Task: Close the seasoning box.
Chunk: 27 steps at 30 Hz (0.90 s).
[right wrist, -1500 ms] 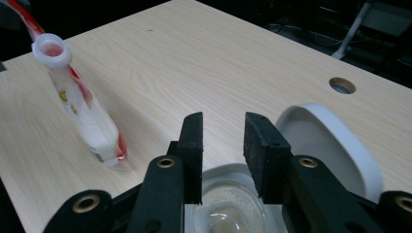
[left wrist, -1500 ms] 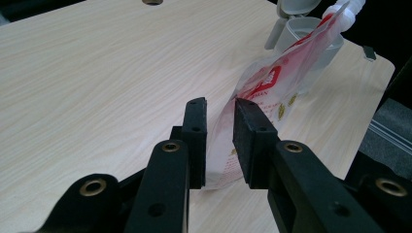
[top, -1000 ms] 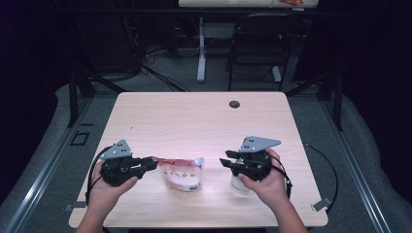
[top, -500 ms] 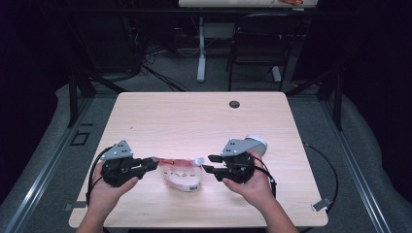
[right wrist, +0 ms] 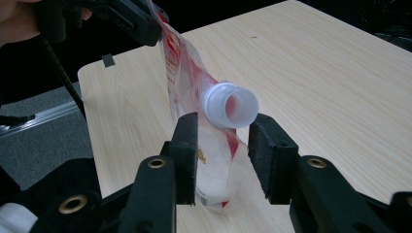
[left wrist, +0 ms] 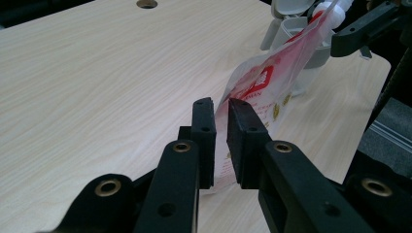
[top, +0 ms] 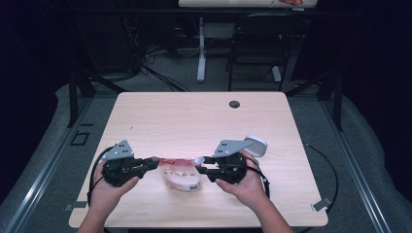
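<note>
So the biggest thing here is the light wood table (top: 160,116), one of it, with a dark round grommet hole (top: 234,104) near the far edge.

Next down, two handheld grippers at the near edge. The left gripper (top: 154,162) sits toward the near left corner and points inward, and its jaws have just been closing: in the left gripper view they're nearly together, pinching the flat end of a refill pouch (left wrist: 262,82). The right gripper (top: 203,164) sits near the middle of the near edge, pointing back at the left one. Its jaws stand well apart, having just narrowed a bit, and in the right gripper view the pouch's white spout (right wrist: 230,105) sits right between the jaw tips. The pads don't look to be pressing on it, there's a gap on either side.

One pouch (top: 180,171) total, clear plastic with red print, strung between the two grippers just in from the near edge, its belly sagging toward the tabletop.

One small white-grey flip-lid container (top: 256,144) stands just beyond the right gripper, toward the right edge. In the left gripper view it shows behind the pouch, lid up.
</note>
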Each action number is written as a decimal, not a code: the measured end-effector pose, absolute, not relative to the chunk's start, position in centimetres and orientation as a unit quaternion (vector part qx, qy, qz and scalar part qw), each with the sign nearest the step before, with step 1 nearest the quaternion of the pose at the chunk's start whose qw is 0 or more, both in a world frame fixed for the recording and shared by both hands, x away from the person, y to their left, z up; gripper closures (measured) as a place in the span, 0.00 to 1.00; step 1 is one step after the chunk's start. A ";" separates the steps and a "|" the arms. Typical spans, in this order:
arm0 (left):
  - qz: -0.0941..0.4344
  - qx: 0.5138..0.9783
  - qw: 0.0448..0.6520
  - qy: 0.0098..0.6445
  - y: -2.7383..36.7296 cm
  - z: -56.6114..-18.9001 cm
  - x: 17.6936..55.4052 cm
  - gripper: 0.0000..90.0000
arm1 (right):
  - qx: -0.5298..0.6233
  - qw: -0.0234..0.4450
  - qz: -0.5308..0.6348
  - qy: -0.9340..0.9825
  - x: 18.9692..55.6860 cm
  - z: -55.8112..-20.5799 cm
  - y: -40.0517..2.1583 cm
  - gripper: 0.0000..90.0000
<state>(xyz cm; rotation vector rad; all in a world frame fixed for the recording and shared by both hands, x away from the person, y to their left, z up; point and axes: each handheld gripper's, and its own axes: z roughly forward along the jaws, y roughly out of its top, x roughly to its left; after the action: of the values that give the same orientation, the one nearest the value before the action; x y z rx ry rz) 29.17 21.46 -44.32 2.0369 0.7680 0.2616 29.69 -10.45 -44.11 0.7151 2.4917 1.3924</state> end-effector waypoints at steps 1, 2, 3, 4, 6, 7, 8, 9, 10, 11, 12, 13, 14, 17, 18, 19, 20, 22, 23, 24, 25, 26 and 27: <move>0.106 0.826 0.457 0.311 21.5 -44.3 29.2 0.91 | 0.243 0.100 0.471 0.842 29.7 -44.1 -10.5 0.72; 0.107 0.826 0.458 0.311 21.5 -44.3 29.2 0.92 | 0.244 0.099 0.473 0.841 29.7 -44.1 -10.4 0.73; 0.107 0.826 0.458 0.311 21.5 -44.3 29.2 0.92 | 0.243 0.100 0.472 0.842 29.7 -44.0 -10.4 0.73; 0.108 0.826 0.458 0.310 21.4 -44.3 29.2 0.93 | 0.243 0.101 0.473 0.841 29.7 -44.0 -10.4 0.74; 0.106 0.826 0.460 0.308 21.4 -44.3 29.2 0.94 | 0.241 0.104 0.477 0.839 29.7 -43.9 -10.4 0.76; 0.108 0.826 0.459 0.308 21.3 -44.3 29.2 0.95 | 0.243 0.103 0.478 0.838 29.7 -43.8 -10.4 0.76; 0.110 0.827 0.458 0.308 21.3 -44.3 29.2 0.95 | 0.242 0.102 0.479 0.838 29.7 -43.8 -10.4 0.76; 0.111 0.827 0.457 0.308 21.3 -44.3 29.2 0.95 | 0.240 0.103 0.477 0.839 29.7 -43.7 -10.3 0.76; 0.113 0.827 0.456 0.308 21.3 -44.3 29.2 0.97 | 0.239 0.103 0.476 0.840 29.7 -43.7 -10.3 0.77; 0.113 0.828 0.455 0.308 21.4 -44.3 29.2 0.98 | 0.238 0.104 0.475 0.841 29.7 -43.7 -10.2 0.77; 0.115 0.828 0.455 0.307 21.3 -44.3 29.2 1.00 | 0.237 0.103 0.474 0.842 29.7 -43.6 -10.2 0.77; 0.115 0.827 0.456 0.307 21.3 -44.3 29.2 1.00 | 0.237 0.103 0.473 0.843 29.7 -43.6 -10.2 0.77; 0.116 0.827 0.456 0.308 21.3 -44.3 29.2 1.00 | 0.236 0.105 0.473 0.842 29.7 -43.6 -10.2 0.77; 0.119 0.828 0.455 0.306 21.2 -44.3 29.2 1.00 | 0.236 0.107 0.473 0.842 29.7 -43.6 -10.2 0.77; 0.119 0.828 0.455 0.305 21.1 -44.2 29.3 1.00 | 0.236 0.108 0.472 0.843 29.7 -43.6 -10.2 0.77; 0.120 0.828 0.455 0.305 21.1 -44.2 29.2 1.00 | 0.236 0.108 0.471 0.843 29.7 -43.6 -10.3 0.77; 0.121 0.828 0.456 0.304 21.0 -44.2 29.2 1.00 | 0.235 0.107 0.471 0.844 29.7 -43.6 -10.3 0.77; 0.123 0.828 0.457 0.301 20.9 -44.0 29.2 1.00 | 0.236 0.109 0.470 0.844 29.7 -43.5 -10.5 0.77; 0.123 0.828 0.458 0.300 20.8 -44.0 29.2 1.00 | 0.237 0.109 0.470 0.843 29.7 -43.5 -10.6 0.77; 0.123 0.827 0.458 0.300 20.7 -43.9 29.2 1.00 | 0.237 0.110 0.469 0.844 29.7 -43.4 -10.7 0.77; 0.123 0.828 0.458 0.298 20.6 -43.9 29.2 1.00 | 0.237 0.112 0.467 0.844 29.7 -43.3 -10.8 0.77; 0.123 0.828 0.460 0.298 20.5 -43.9 29.2 1.00 | 0.237 0.113 0.466 0.845 29.6 -43.3 -10.9 0.77; 0.124 0.827 0.461 0.297 20.3 -43.9 29.2 1.00 | 0.237 0.114 0.465 0.845 29.6 -43.3 -11.0 0.77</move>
<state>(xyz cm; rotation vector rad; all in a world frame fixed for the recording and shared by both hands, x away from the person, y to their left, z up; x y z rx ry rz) 29.18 20.33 -43.90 2.0354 0.7304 0.3043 29.61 -11.00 -43.25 0.6950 2.4783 1.3646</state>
